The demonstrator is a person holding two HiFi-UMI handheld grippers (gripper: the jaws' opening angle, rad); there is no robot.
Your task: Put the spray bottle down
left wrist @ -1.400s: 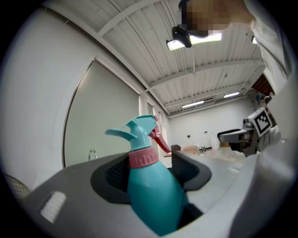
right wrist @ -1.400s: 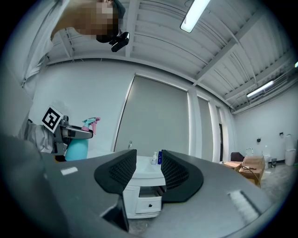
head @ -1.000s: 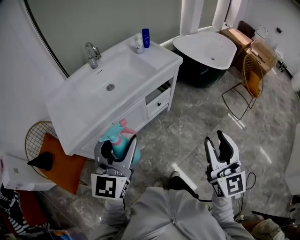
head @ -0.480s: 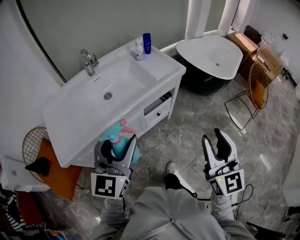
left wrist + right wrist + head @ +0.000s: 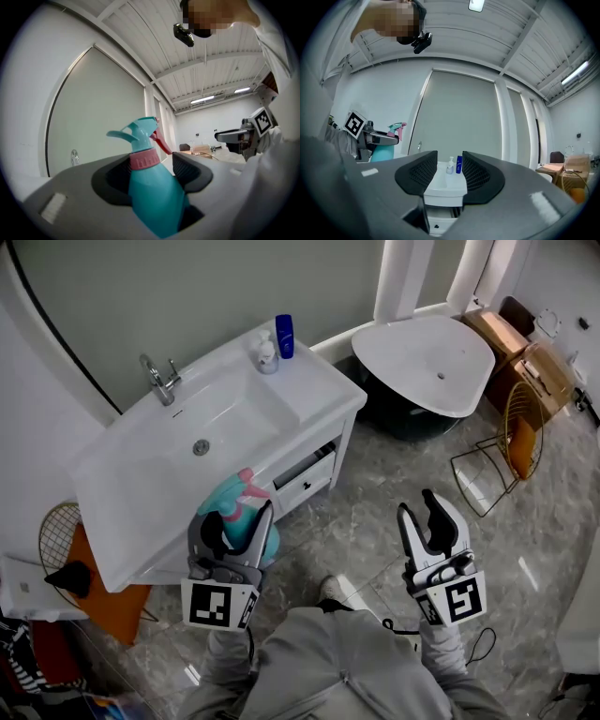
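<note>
1. Left gripper [image 5: 236, 524]: clamped on the spray bottle [image 5: 240, 505], which is held off the floor just in front of the vanity top [image 5: 314, 381]. Its long axis runs along the jaws, trigger head outermost.
2. The vanity top lies directly ahead of the bottle, and this gripper is the nearer one.
3. Right gripper [image 5: 424, 515]: jaws apart, holding nothing, well clear of the vanity front.

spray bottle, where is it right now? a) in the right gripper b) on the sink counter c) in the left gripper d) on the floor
c: the left gripper is shut on the spray bottle, while the right gripper is open and empty.
</note>
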